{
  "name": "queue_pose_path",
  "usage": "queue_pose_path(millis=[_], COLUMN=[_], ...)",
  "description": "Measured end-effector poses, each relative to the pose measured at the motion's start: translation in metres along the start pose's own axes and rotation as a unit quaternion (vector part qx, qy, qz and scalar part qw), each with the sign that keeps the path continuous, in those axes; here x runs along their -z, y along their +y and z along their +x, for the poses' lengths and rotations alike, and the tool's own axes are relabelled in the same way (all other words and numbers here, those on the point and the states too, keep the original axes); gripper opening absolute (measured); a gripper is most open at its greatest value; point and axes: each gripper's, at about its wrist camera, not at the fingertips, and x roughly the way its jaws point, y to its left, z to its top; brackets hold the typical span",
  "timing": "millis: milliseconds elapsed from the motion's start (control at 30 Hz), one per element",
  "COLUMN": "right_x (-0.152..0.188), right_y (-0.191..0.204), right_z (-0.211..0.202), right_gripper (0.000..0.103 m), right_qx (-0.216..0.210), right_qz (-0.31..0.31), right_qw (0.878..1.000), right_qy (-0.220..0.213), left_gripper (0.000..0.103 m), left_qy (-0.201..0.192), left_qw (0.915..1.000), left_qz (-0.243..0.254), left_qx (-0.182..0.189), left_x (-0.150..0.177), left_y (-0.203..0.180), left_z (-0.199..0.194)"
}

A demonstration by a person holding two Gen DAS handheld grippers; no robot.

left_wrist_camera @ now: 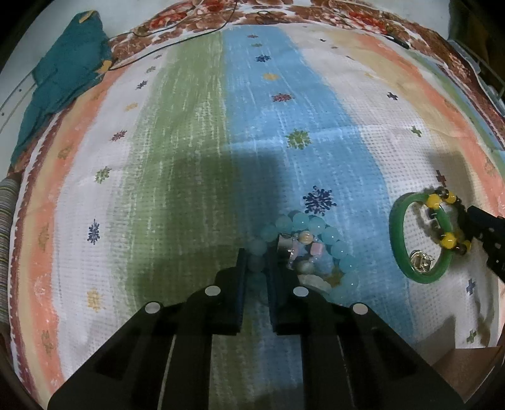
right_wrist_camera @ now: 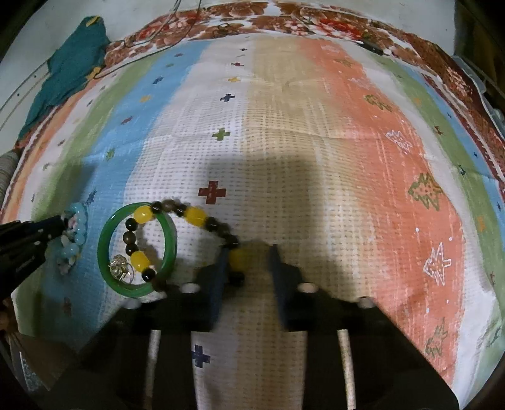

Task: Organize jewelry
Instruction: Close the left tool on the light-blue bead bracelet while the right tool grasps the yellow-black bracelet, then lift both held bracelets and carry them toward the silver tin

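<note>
A light-blue bead bracelet [left_wrist_camera: 331, 235] lies on the striped cloth with a smaller pastel bracelet [left_wrist_camera: 303, 249] tangled inside it. My left gripper [left_wrist_camera: 257, 257] is shut on the blue bracelet's left side, a bead pinched between the pads. Further right, a green bangle [left_wrist_camera: 393, 227] lies flat with a gold trinket [left_wrist_camera: 419, 261] inside. A yellow-and-dark bead bracelet [right_wrist_camera: 195, 216] drapes over the bangle [right_wrist_camera: 101, 249]. My right gripper [right_wrist_camera: 249, 252] straddles that bracelet's end. Its jaws stand apart, with a yellow bead against the left finger [right_wrist_camera: 222, 261] and bare cloth beside the right one.
The striped cloth [left_wrist_camera: 189, 157] covers a floral bedspread [right_wrist_camera: 284, 19]. A teal garment [left_wrist_camera: 63, 69] lies at the far left corner, with a thin black cable [left_wrist_camera: 176, 47] beside it. A brown box corner [left_wrist_camera: 467, 366] shows at the near right.
</note>
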Motion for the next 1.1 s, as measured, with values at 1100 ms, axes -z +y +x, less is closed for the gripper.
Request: queue_pose_path(millis=[1100], right_x=[0.011], right_y=[0.024], right_z=[-0.088], right_gripper=[0.012], right_qx=[-0.009], right_qz=[-0.030], right_qw=[0.996], right_qy=[-0.082], left_gripper=[0.011], left_qy=[-0.078], left_qw=[0.9962], left_qz=[0.015], left_qx=[0.036], left_x=[-0.001], left_y=[-0.019], left_z=[-0.090])
